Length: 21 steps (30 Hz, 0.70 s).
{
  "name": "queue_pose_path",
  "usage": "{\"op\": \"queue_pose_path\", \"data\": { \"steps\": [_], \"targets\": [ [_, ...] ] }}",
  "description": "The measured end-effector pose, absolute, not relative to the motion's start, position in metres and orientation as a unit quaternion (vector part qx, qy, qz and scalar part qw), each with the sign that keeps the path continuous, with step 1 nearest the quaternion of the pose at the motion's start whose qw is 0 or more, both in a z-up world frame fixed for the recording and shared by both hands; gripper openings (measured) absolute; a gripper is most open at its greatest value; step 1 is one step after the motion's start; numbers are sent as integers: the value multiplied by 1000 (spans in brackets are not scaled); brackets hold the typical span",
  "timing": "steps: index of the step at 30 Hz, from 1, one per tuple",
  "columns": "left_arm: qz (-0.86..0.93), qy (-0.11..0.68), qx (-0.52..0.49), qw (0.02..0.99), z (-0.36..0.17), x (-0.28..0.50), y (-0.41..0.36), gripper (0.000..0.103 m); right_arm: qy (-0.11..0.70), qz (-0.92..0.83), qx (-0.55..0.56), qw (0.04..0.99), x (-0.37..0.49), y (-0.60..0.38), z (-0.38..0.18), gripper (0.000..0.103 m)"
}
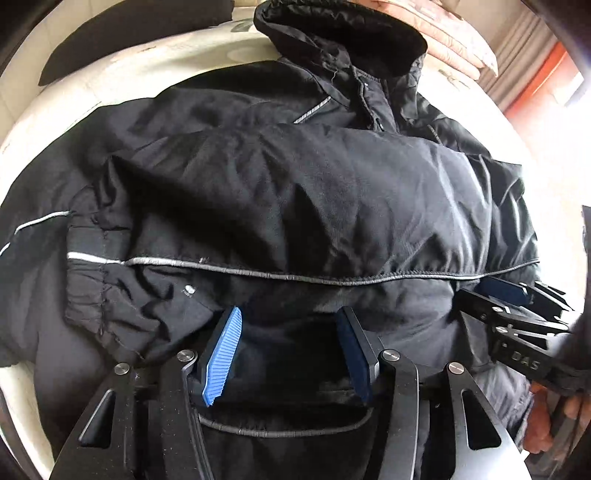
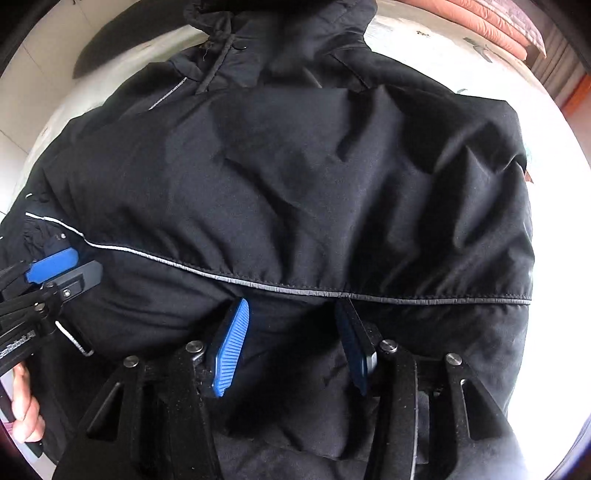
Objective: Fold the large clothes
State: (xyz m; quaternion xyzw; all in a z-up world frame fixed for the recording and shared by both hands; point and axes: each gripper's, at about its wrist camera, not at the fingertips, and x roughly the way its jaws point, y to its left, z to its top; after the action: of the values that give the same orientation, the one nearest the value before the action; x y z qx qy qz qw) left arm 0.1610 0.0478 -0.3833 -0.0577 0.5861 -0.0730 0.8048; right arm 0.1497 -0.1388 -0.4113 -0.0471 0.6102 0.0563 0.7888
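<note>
Left wrist view: left gripper point(image 1: 288, 354) and right gripper point(image 2: 291, 347) both gaped wide, nothing pinched. Black jacket point(image 1: 295, 192) lay under jaws, sleeve point(image 1: 258, 206) already folded across. Guessing mid-fold; next needs hem grabbed both sides.

The jacket point(image 1: 295, 192) was black all over, crossed by thin silver-grey reflective piping point(image 1: 280, 275) that caught the light, and its hood point(image 1: 343, 33) was just as black. It lay on a cream-white bed cover point(image 1: 122, 70) with faint pale markings. The left gripper point(image 1: 290, 354) and the right gripper point(image 2: 293, 343) were black metal with bright blue ribbed pads point(image 2: 231, 350). Behind them sat a stack of salmon-pink bedding point(image 1: 454, 48), and further back a strip of orange point(image 1: 535, 81) beside a beige curtain point(image 1: 513, 62).
</note>
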Motion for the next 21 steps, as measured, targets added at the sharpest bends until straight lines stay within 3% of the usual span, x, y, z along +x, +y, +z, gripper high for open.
{"op": "queue_pose_path", "data": {
  "steps": [5, 10, 17, 21],
  "targets": [
    [-63, 561, -109, 818, -340, 129, 110, 56, 594, 43, 0, 803, 144, -130, -371, 55],
    [45, 545, -136, 826, -310, 97, 250, 57, 566, 28, -4, 824, 124, -89, -333, 66],
    [236, 526, -137, 806, -297, 57, 463, 57, 574, 27, 29, 818, 125, -17, -336, 66],
    [247, 529, -182, 791, -308, 49, 534, 57, 579, 39, 25, 814, 132, 31, -342, 66]
  ]
}}
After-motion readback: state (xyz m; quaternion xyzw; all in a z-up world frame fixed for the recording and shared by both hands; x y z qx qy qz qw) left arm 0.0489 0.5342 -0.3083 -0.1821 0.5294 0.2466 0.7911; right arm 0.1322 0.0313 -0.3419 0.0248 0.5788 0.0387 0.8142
